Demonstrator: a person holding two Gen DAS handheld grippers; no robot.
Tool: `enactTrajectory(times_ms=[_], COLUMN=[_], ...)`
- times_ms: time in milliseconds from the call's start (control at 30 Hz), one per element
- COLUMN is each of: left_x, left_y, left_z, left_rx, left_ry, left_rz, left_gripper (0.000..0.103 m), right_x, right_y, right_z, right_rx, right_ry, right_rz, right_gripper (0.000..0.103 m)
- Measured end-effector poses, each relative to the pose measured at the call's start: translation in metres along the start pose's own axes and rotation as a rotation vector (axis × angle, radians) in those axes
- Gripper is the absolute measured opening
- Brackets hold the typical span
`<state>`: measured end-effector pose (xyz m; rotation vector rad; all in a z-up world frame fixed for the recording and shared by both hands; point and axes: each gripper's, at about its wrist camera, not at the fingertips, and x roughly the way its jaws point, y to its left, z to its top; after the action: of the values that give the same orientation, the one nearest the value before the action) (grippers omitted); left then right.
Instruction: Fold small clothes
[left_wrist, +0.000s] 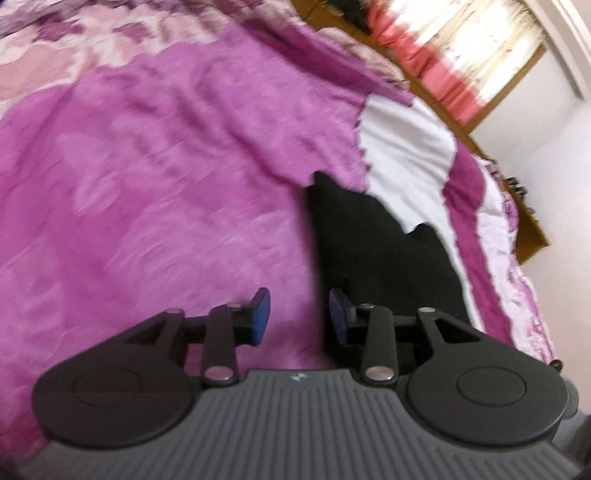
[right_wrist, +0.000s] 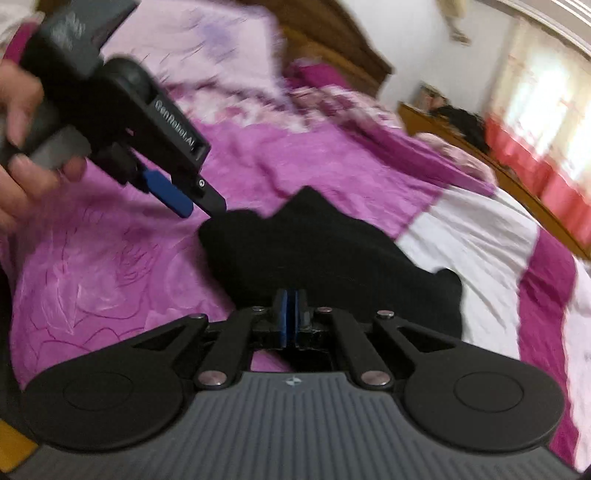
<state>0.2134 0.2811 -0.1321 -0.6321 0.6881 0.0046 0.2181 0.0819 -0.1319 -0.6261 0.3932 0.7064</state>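
A small black garment (right_wrist: 325, 251) lies crumpled on the purple bedspread (right_wrist: 110, 280). My right gripper (right_wrist: 291, 314) is shut, its blue pads pressed together at the garment's near edge, and black cloth shows under the fingers. A hand (right_wrist: 22, 155) holds my left gripper (right_wrist: 197, 206) open just above the garment's far left corner, not touching it. In the left wrist view the left gripper (left_wrist: 300, 314) is open with only bedspread between its pads, and the black garment (left_wrist: 369, 251) lies ahead to the right.
A white panel of the bedspread (right_wrist: 472, 251) lies right of the garment. A wooden headboard (right_wrist: 332, 40) and a wooden bed edge (left_wrist: 509, 184) border the bed. Red and white curtains (right_wrist: 535, 147) hang beyond. Floral pillows (right_wrist: 229, 48) sit at the head.
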Motion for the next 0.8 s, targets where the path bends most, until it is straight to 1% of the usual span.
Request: enactTrajectory(times_ms=[33,100,133,200,267,300,333,367,400,467,567,600,667,733,767,800], left_x=[-0.002,-0.008,-0.01,-0.012,-0.013,-0.013,-0.014,-0.014,-0.014,-0.014,-0.012,-0.011,-0.008,-0.007,-0.006,-0.005], left_y=[0.002,0.006,0.008,0.01,0.012,0.013,0.014,0.014,0.014,0.014,0.009,0.007,0.004,0.004,0.005,0.006], left_z=[-0.003,-0.007,-0.009,-0.01,-0.01,-0.01,-0.009,-0.008,-0.007,-0.006,-0.006,-0.007,-0.007,-0.008,-0.009,-0.009], left_rx=[0.01,0.028,0.036,0.046,0.049,0.042,0.035,0.028,0.02,0.012,0.02,0.025,0.036,0.038,0.033,0.029], left_ry=[0.008,0.011,0.014,0.02,0.025,0.027,0.03,0.032,0.033,0.032,0.04,0.043,0.045,0.045,0.046,0.048], left_rz=[0.011,0.022,0.023,0.015,0.009,0.004,-0.001,-0.008,-0.017,-0.032,-0.029,-0.028,-0.024,-0.02,-0.02,-0.02], left_gripper=[0.038,0.038,0.038,0.038,0.038,0.038,0.038,0.042,0.05,0.058,0.059,0.059,0.059,0.059,0.059,0.06], right_x=[0.006,0.012,0.013,0.014,0.007,0.004,0.0,-0.004,-0.009,-0.018,-0.018,-0.015,-0.005,0.009,0.016,0.019], right_y=[0.006,0.018,0.022,0.026,0.024,0.02,0.015,0.011,0.008,0.007,0.015,0.016,0.017,0.02,0.022,0.024], right_z=[0.002,0.006,0.006,0.004,0.001,0.0,-0.002,-0.003,-0.004,-0.008,-0.014,-0.015,-0.017,-0.021,-0.022,-0.022], right_rx=[-0.027,-0.082,-0.112,-0.152,-0.15,-0.128,-0.107,-0.091,-0.084,-0.101,-0.19,-0.208,-0.236,-0.298,-0.328,-0.36], right_ry=[0.014,0.013,0.006,0.003,-0.006,-0.006,-0.01,-0.016,-0.021,-0.02,0.006,0.01,0.023,0.036,0.03,0.018], right_rz=[0.003,-0.013,-0.02,-0.033,-0.02,-0.016,-0.011,-0.003,0.015,0.041,-0.011,-0.01,-0.011,-0.009,-0.016,-0.024], right_gripper=[0.002,0.006,0.013,0.019,0.027,0.039,0.056,0.063,0.07,0.07,0.067,0.063,0.061,0.058,0.058,0.055])
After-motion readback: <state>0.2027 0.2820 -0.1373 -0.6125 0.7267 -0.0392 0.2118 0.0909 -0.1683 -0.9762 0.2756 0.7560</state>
